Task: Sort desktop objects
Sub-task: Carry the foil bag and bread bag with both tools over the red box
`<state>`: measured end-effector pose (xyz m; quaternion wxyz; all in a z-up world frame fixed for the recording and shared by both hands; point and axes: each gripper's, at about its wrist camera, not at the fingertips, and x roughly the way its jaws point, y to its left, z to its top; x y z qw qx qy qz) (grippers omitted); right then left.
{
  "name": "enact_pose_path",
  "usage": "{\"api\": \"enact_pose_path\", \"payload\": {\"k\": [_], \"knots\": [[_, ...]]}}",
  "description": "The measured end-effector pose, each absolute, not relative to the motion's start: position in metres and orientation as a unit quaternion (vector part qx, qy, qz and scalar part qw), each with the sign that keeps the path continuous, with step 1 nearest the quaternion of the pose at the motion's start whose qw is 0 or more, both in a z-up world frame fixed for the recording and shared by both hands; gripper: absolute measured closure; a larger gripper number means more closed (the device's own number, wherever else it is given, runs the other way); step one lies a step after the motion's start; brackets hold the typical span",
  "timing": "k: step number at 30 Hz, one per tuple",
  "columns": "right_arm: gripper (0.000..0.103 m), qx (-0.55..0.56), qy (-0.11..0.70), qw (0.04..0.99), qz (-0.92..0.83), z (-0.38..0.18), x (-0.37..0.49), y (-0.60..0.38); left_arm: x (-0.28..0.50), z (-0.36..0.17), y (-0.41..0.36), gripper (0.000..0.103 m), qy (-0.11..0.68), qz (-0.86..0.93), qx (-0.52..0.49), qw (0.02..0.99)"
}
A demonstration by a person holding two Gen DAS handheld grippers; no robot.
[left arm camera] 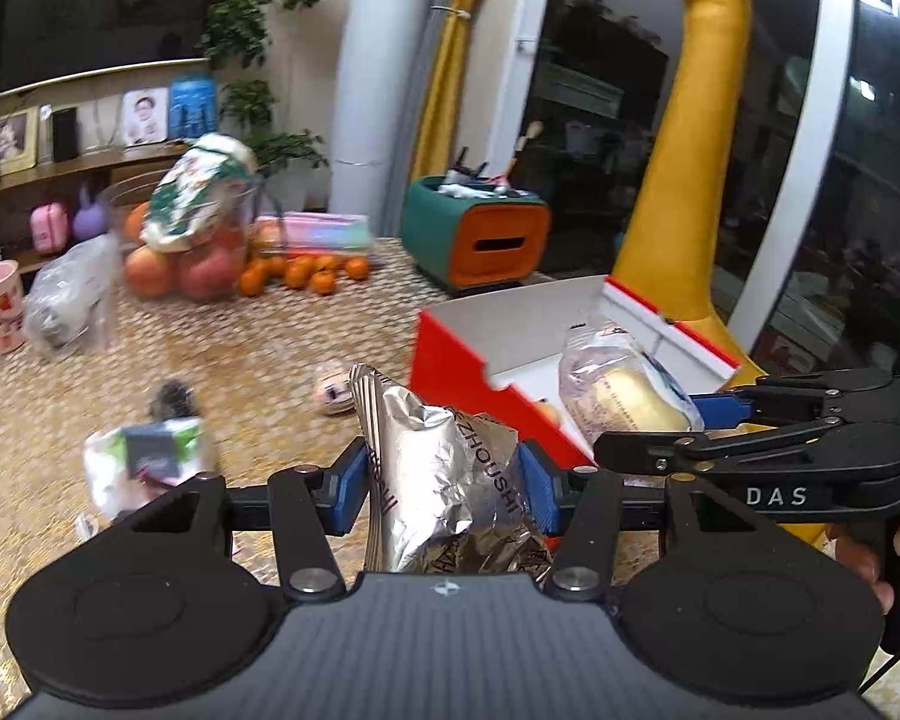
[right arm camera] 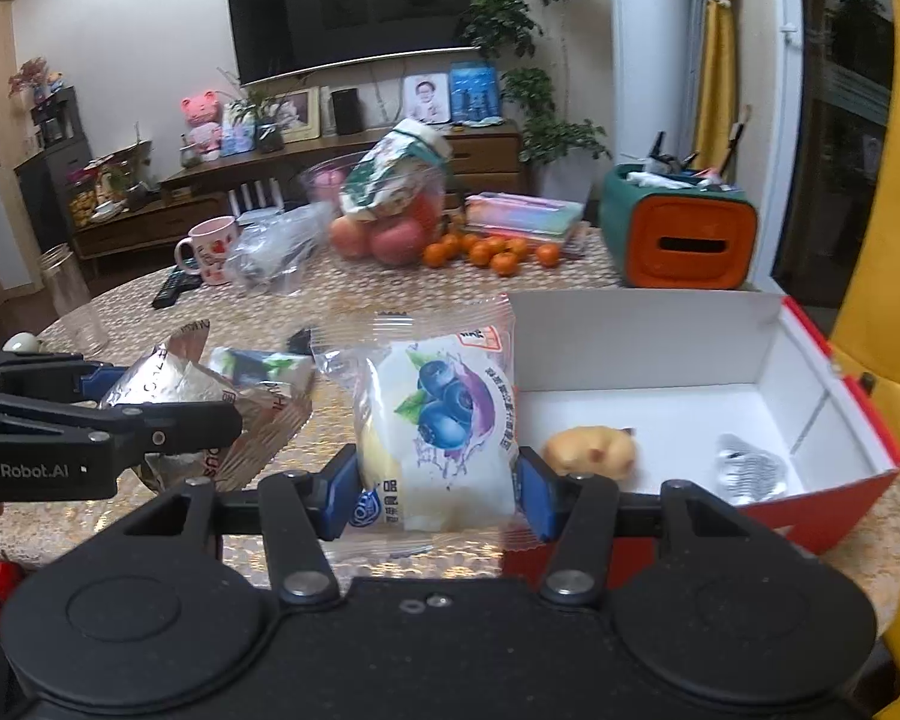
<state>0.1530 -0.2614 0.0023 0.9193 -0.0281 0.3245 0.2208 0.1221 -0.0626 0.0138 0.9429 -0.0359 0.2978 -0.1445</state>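
With the left gripper (left arm camera: 444,480) clenched on a crinkled silver foil packet (left arm camera: 438,468) and the right gripper (right arm camera: 438,489) on a clear blueberry-printed pastry bag (right arm camera: 444,414), either slippery wrapper could slide free short of the red-and-white cardboard box (right arm camera: 840,420).

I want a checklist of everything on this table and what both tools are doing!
Surface: table with a patterned gold cover.
Job's things: red box, open, holding a small bun and a clear wrapper.
Clutter: oranges, apples, pink mug, teal-orange organizer, small packet.
Grippers: left tool shut on foil packet; right tool shut on blueberry snack bag.
Cables: nothing seen.
Surroundings: TV, plants, yellow curtain.
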Motion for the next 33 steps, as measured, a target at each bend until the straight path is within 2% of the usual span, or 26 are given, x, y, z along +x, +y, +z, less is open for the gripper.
{"api": "enact_pose_path", "payload": {"k": [20, 33], "knots": [[0.049, -0.008, 0.32, 0.934, 0.161, 0.005, 0.175, -0.344, 0.17, 0.012, -0.151, 0.051, 0.308, -0.209, 0.018, 0.928], [0.049, -0.03, 0.329, 0.937, 0.116, -0.007, 0.234, -0.371, 0.231, -0.004, -0.194, 0.051, 0.335, -0.221, 0.054, 0.914]]}}
